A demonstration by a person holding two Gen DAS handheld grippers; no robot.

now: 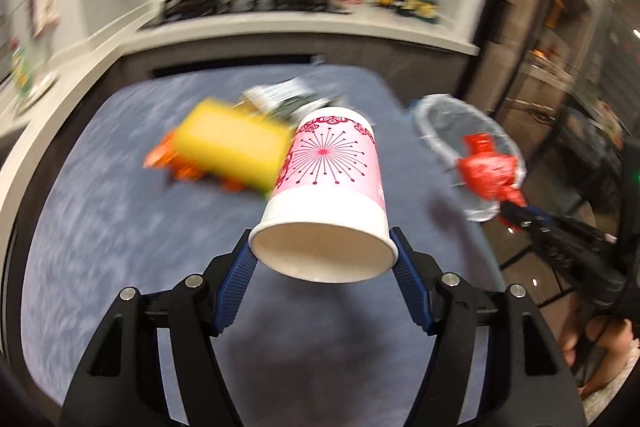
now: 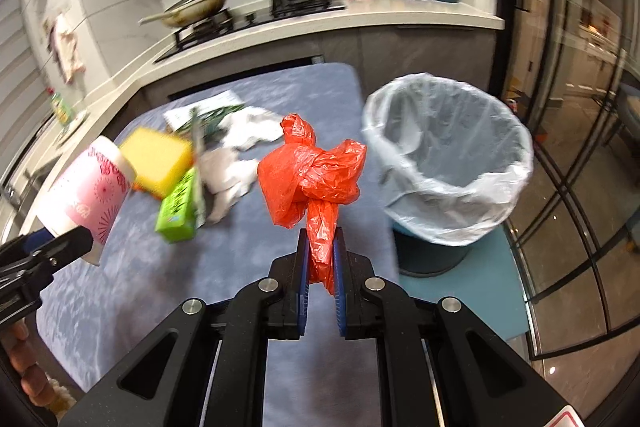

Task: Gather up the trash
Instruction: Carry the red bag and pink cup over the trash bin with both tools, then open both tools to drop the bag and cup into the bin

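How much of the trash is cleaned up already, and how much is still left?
Nothing shows in the plastic-lined bin yet, as far as its inside is visible. In hand: the left tool grips a pink-and-white paper cup, and the right tool pinches a knotted red plastic bag. Still on the blue tablecloth: a yellow sponge, a green box, crumpled white tissues and some wrappers.

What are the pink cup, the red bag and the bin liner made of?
Pink cup: looks like paper, matte, with a rolled rim and printed pattern. Red bag: thin glossy plastic film, crinkled and knotted. Bin liner: translucent whitish plastic film, wrinkled, folded over the bin's rim.
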